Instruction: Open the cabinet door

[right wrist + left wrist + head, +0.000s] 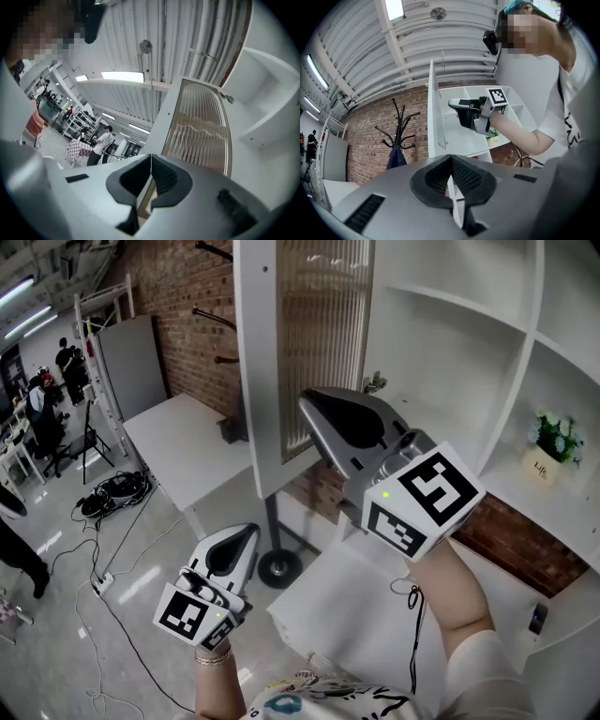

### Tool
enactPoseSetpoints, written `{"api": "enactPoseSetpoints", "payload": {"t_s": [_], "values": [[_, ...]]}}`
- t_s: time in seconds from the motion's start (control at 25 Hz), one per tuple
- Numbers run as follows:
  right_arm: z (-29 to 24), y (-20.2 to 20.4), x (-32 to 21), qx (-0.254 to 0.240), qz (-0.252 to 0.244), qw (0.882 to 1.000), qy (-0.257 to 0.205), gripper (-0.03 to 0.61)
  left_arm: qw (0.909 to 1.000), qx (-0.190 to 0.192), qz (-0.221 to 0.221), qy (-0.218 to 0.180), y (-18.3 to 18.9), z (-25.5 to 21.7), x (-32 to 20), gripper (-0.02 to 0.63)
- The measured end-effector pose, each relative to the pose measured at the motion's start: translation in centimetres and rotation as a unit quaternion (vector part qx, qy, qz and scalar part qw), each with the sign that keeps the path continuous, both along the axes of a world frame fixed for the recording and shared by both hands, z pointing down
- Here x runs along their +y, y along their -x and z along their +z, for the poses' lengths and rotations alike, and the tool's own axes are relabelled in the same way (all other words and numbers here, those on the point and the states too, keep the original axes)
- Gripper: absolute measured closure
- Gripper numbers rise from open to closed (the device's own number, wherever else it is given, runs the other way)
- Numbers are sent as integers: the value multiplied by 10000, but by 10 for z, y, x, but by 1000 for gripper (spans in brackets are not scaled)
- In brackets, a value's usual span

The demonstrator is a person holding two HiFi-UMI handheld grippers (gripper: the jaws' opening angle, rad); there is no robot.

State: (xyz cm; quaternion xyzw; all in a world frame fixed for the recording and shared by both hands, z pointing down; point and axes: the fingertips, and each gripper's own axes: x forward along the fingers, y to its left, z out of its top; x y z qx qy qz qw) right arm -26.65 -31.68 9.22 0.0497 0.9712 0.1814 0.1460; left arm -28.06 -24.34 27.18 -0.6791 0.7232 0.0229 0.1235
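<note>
Plainly, left hand-held gripper point(451, 158) and right hand-held gripper point(151, 157) — jaws together — face cabinet door point(314, 329); pot point(542, 466) labelled "Life".

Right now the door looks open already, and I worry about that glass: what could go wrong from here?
1. The right gripper is shut with nothing in it, just in front of the cabinet door's ribbed glass panel; a stray push could knock the glass.
2. Cables lie loose on the floor to the left; stepping that way could snag them.
</note>
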Motion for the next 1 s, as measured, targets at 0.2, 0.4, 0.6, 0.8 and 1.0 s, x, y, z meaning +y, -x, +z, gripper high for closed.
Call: {"api": "enactPoseSetpoints", "payload": {"t_s": [0.2,0.4,0.6,0.8,1.0], "values": [[31,-21,-16,221,123,9994,247,549,9993,-55,347,151,-18,9,-13,600],[63,-48,-35,388,326,9973,532,549,9963,-54,822,254,-42,20,-29,600],[86,-72,-50,500,648,9950,566,549,9932,-94,1120,296,-60,24,-49,600],[125,-101,-57,771,967,9891,803,549,9892,-163,1398,408,-82,31,-68,600],[170,-132,-63,1081,1270,9807,1025,549,9833,-125,1775,370,-108,40,-87,600]]}}
